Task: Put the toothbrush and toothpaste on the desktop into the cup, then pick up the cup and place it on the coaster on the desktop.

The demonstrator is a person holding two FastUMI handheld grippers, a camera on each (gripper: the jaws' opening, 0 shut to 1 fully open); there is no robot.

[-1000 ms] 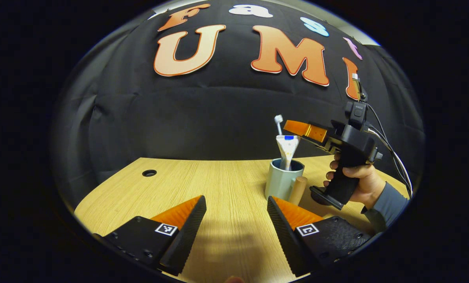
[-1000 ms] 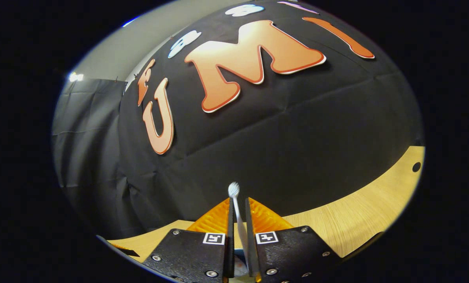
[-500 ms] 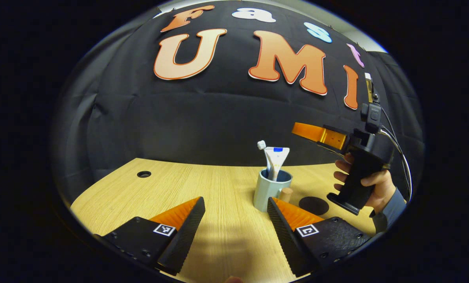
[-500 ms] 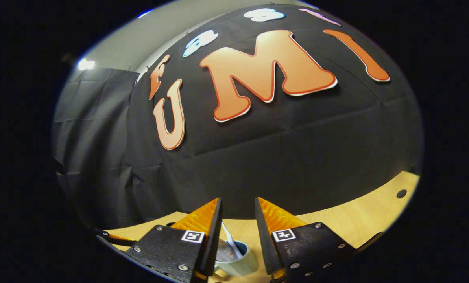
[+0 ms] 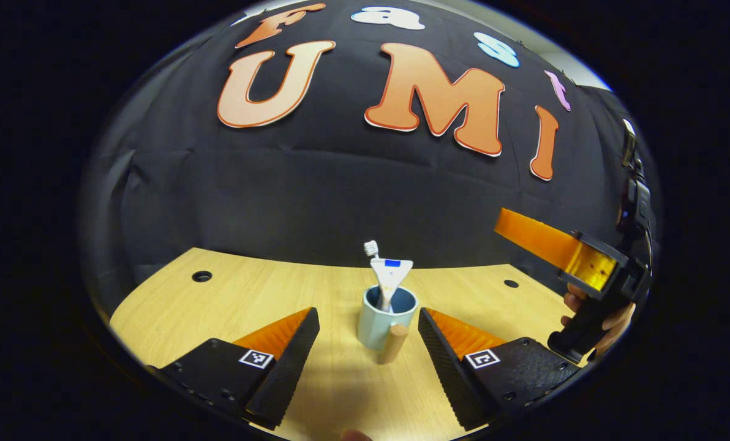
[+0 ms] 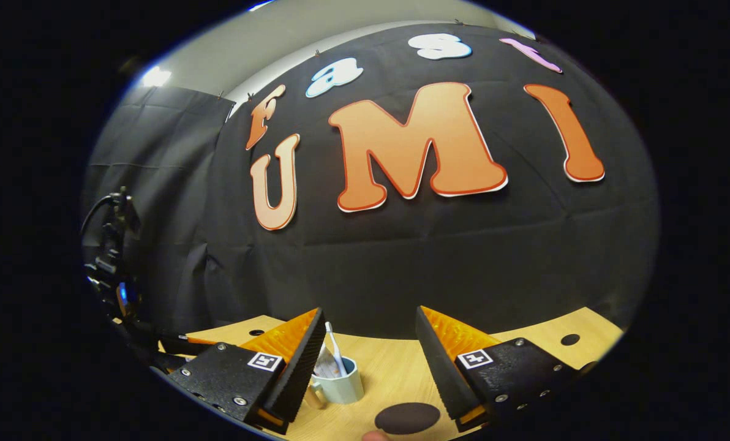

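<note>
Wooden desktop (image 5: 248, 294): cup (image 5: 379, 321) holding toothbrush (image 5: 372, 248) and toothpaste (image 5: 391, 273) stands between my spread left gripper (image 5: 368, 343) fingers; right gripper (image 6: 368, 355) gapes empty; a clumsy squeeze could tip it short of the coaster (image 6: 407, 418).

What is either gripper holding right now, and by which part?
Nothing. The left gripper and right gripper are both open and empty; the toothbrush and toothpaste stand in the cup.

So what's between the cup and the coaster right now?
Only bare desktop in the right gripper view: the cup stands apart from the coaster, with nothing between them.
</note>
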